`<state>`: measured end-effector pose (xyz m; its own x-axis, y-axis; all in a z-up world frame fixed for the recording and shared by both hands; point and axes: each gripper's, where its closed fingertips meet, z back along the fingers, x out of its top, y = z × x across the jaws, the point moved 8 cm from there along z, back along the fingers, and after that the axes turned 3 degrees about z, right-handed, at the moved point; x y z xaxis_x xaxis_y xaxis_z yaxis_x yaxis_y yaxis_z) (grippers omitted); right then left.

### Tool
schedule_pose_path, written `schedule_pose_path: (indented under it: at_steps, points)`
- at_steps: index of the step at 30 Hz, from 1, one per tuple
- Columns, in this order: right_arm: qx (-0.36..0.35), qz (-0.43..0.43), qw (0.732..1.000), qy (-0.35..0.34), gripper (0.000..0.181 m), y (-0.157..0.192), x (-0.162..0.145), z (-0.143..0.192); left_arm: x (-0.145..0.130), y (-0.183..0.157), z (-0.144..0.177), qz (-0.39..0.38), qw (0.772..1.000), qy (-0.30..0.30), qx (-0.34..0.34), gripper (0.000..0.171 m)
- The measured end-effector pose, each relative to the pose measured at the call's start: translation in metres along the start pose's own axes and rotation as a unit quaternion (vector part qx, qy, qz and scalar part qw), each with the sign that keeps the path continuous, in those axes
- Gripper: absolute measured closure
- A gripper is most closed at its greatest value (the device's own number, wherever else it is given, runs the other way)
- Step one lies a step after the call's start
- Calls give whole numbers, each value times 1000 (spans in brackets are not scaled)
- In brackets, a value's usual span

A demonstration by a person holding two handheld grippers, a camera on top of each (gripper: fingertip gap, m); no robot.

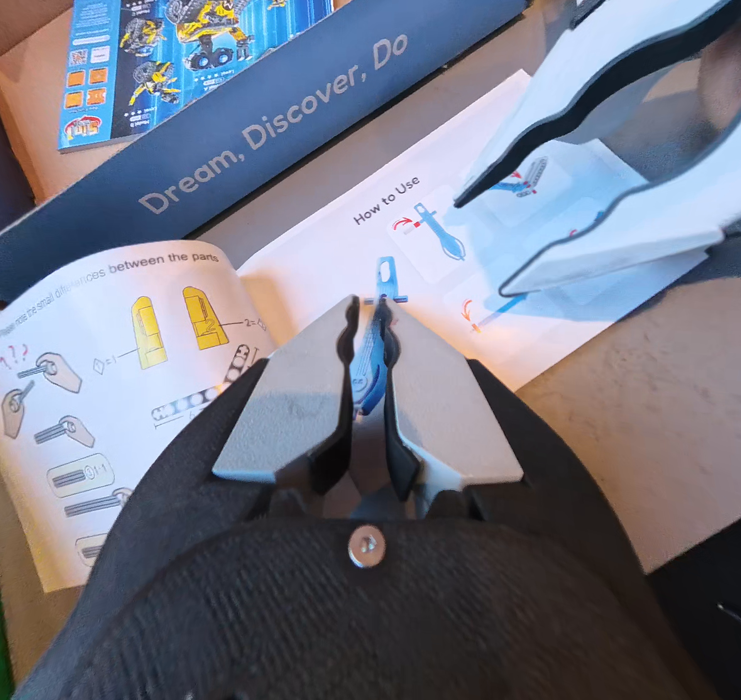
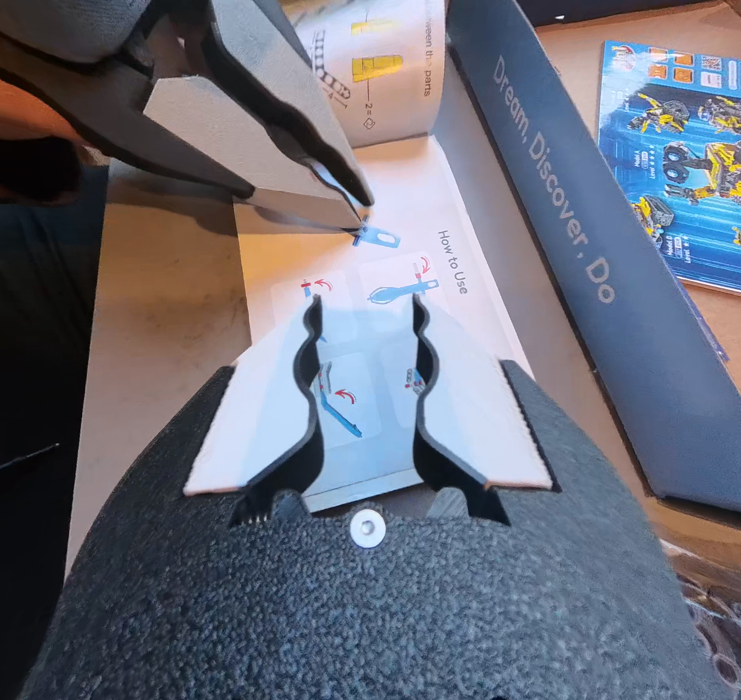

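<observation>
Pinching tool: my left gripper (image 1: 371,306) is pressed onto a blue plastic tool (image 1: 385,276) lying on the open manual (image 1: 401,239).
Curled page (image 1: 120,320): left of the tool.
Right gripper (image 2: 367,304): fingers spread, hovering over the manual, right of the tool.
Dark box flap (image 1: 280,91): beyond the manual.
Colourful booklet (image 1: 192,39): beyond the flap.

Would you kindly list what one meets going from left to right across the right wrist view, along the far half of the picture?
Left gripper shut on a blue tool → open instruction booklet → dark box flap → blue illustrated leaflet on cardboard.
</observation>
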<state>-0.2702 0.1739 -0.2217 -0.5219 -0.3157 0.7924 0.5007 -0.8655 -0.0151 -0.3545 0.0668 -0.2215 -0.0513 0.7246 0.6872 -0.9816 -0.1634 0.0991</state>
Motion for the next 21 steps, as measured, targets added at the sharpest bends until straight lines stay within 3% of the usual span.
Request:
schedule_pose_path:
  at_steps: [4, 7, 10, 13, 16, 19, 21]
  points:
    - [-15, 2, 1000, 16, 111, -1, -1, -3, -2, 4, 4, -2, 1000, 8, 20, 159]
    - [-16, -11, 1000, 2, 105, -3, 0, 0, -3, 7, 13, -7, 999, -2, 39, 158]
    - [-11, -7, 1000, 4, 98, -6, -3, 3, 0, 3, 25, -14, 999, -41, 7, 148]
    - [14, 14, 1000, 19, 98, -3, -7, 4, 3, -4, 40, -43, 994, -94, -47, 125]
    - [47, 27, 998, 13, 104, 4, -6, 4, -3, -7, 41, -48, 991, -70, -107, 107]
    - [55, 45, 997, 34, 114, 8, -9, 1, -9, -19, 43, -108, 985, -56, -121, 114]
    - [54, 51, 997, 35, 115, 9, -9, 1, -15, -26, 40, -149, 982, -30, -108, 106]
